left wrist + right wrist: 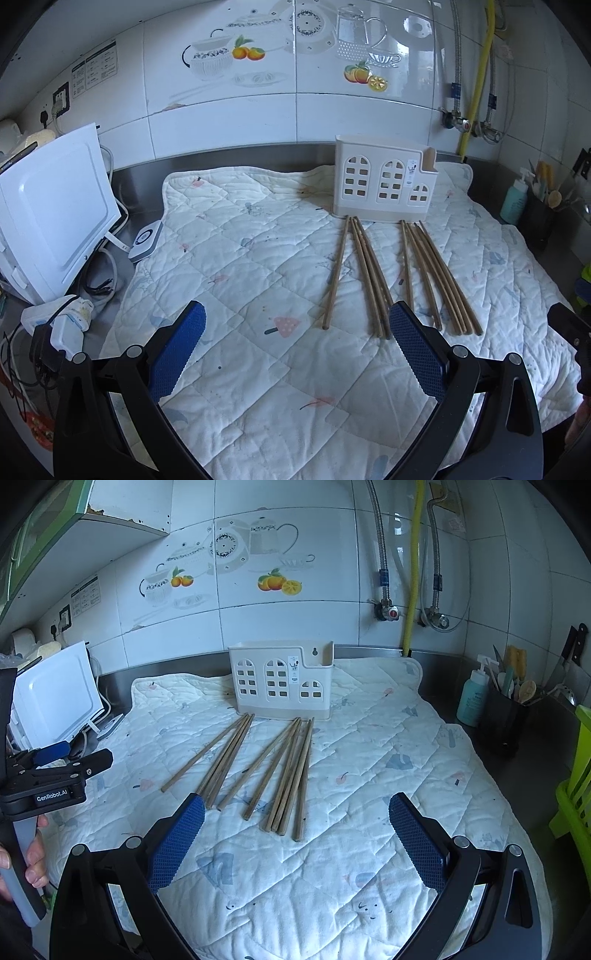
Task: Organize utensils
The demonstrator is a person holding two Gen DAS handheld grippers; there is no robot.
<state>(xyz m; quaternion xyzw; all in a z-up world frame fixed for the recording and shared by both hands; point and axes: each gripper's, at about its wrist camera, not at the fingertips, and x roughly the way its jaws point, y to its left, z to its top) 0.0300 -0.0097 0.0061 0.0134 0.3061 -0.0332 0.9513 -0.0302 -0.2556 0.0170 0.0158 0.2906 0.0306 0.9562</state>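
Matt wooden chopsticks [258,764] lie on a soft quilted cloth mat [369,775]; at twelve o'clock, a smooth cream plastic holder [280,681] — behind it, glossy ceramic wall tiles [288,627].

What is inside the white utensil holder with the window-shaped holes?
Nothing shows above the rim of the utensil holder, and its holes look dark and empty. Its lower inside is hidden. The chopsticks lie in front on the quilted mat.
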